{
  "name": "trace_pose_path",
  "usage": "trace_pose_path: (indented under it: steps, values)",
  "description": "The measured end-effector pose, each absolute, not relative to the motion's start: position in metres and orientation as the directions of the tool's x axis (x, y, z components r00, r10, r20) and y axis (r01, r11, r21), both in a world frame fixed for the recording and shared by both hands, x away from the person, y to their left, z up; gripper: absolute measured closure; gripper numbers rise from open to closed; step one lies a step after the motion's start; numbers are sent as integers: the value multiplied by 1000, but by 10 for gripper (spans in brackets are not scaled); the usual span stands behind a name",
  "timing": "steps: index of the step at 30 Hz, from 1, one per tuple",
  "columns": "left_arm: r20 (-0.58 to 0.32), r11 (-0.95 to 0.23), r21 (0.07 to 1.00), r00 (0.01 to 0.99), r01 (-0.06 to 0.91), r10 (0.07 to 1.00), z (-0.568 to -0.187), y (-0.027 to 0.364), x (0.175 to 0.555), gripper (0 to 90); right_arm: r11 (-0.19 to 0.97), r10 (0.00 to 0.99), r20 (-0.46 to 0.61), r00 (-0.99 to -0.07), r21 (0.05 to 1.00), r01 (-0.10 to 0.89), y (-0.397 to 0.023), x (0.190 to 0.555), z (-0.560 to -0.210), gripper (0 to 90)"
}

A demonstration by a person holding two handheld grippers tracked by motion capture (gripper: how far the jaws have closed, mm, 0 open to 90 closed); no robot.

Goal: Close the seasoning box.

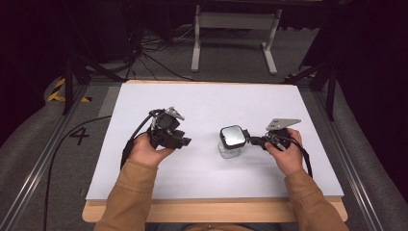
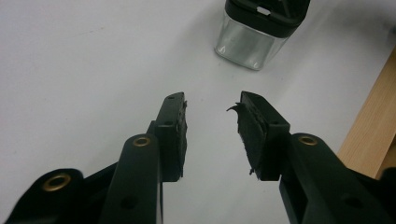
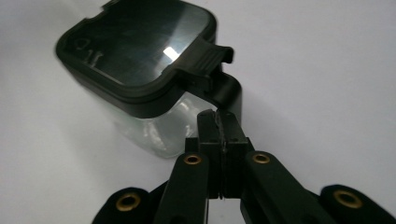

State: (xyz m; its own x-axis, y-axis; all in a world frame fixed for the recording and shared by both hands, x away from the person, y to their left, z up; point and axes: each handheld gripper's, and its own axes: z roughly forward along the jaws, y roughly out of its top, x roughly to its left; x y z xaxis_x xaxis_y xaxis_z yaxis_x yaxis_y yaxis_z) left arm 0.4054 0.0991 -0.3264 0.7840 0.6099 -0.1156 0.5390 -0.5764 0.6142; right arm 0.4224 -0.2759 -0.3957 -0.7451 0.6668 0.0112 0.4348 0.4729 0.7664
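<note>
The clear jar [image 1: 231,144] with its black clip lid [image 1: 233,135] stands upright on the white table [image 1: 202,178], a little right of centre in the high view. In your right gripper view the jaws of your right hand-held gripper [image 3: 219,123] are pressed together just below the lid's latch tab [image 3: 205,63], at the black clip arm [image 3: 229,93] that hangs from it; whether they pinch that arm or merely sit closed against it, you cannot tell.

Your left hand-held gripper [image 1: 185,141] sits at centre left of the high view, jaws spread wide with nothing between them, pointing toward the jar with bare white surface in between. In the left gripper view the torn pads [image 2: 245,126] show ragged edges.

Nearest you, a strip of bare wood [image 1: 211,211] runs along the bottom edge of the table. Open white surface lies on the left, the right and the far side of the jar.

Beyond the far edge lies grey floor [image 1: 231,57] with loose cables [image 1: 144,53] at upper left and a white stand [image 1: 235,21] at top centre.
</note>
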Motion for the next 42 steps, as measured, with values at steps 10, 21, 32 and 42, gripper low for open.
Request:
trace_pose_path:
  steps: [10, 21, 32, 42]
  values:
    - [-97, -590, 629, 804, 506, 587, -337, 87, 414, 874, 433, 713, -13, -702, 795, 426, -291, 417, -385, 900]
    - [-86, -538, 719, 825, 440, 559, -366, 62, 452, 900, 391, 761, -11, -649, 806, 444, -330, 382, -367, 900]
    - [-157, -517, 730, 846, 447, 510, -409, 24, 490, 900, 366, 806, -16, -591, 798, 478, -358, 354, -370, 900]
    - [-147, -554, 738, 893, 385, 425, -422, 10, 496, 900, 330, 821, 14, -571, 804, 494, -367, 347, -373, 900]
